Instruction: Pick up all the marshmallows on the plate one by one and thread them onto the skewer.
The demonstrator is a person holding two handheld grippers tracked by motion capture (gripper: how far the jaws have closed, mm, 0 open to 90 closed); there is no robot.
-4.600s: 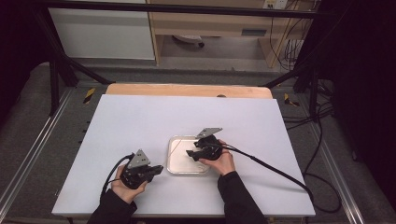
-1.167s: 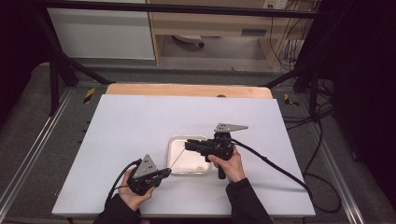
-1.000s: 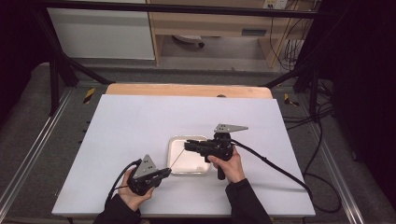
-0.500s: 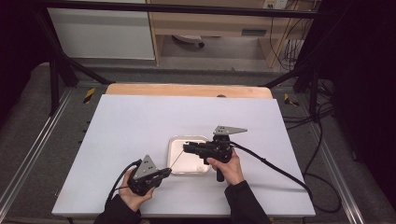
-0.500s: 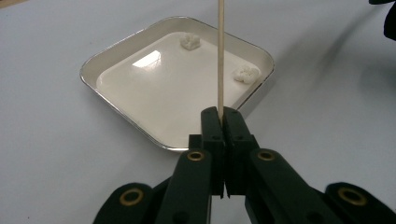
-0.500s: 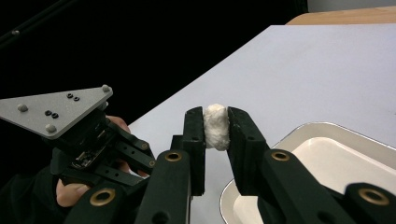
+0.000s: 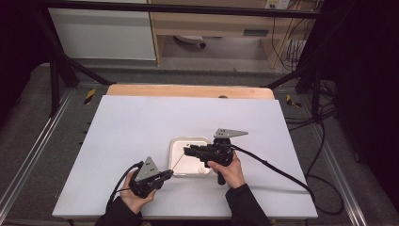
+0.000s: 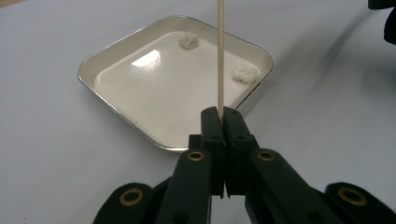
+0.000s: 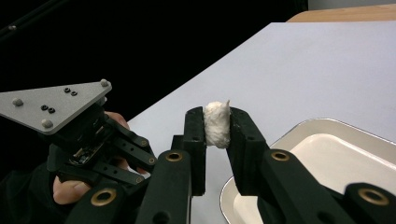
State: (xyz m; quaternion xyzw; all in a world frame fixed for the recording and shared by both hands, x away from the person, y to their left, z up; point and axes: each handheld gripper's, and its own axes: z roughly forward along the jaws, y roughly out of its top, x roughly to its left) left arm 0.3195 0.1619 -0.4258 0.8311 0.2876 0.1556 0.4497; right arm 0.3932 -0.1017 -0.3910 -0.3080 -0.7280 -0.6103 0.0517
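A white marshmallow-like piece [image 9: 217, 124] sits pinched between the right gripper's [image 9: 217, 126] jaws above the near-left corner of a shallow white tray [image 7: 175, 146], facing a thin wooden skewer [image 8: 220, 56] clamped upright in the tightly closed left gripper [image 8: 223, 122].

The piece looks light, soft and easily crushed, so it likely wants a gentle grip across its middle; the skewer seems stiff but slender and is best held low. Two more pieces [image 8: 189, 40] [image 8: 245, 73] lie in the tray on the white table [image 7: 141, 122].
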